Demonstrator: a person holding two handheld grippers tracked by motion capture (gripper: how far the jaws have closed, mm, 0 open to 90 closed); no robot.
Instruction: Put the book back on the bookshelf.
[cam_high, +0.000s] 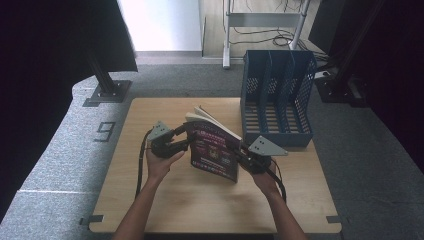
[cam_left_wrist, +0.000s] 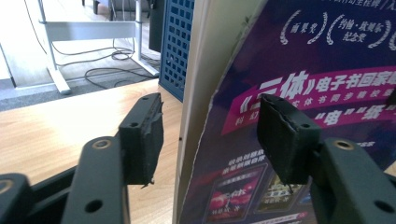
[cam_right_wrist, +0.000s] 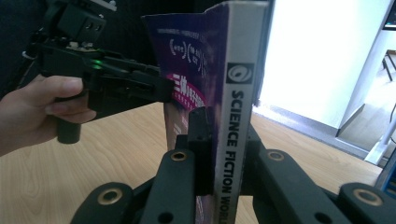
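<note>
Light wooden table (cam_high: 165, 200) is carrying a blue mesh file rack (cam_high: 276, 97) standing at its far right corner.

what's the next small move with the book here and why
Probably draw the left tongs back clear of the book, then carry it toward the blue file rack behind. The left pads stand apart on either side of the cover's free edge without pressing it, while the right tongs are clamped on the spine and hold the book upright over the table.
</note>
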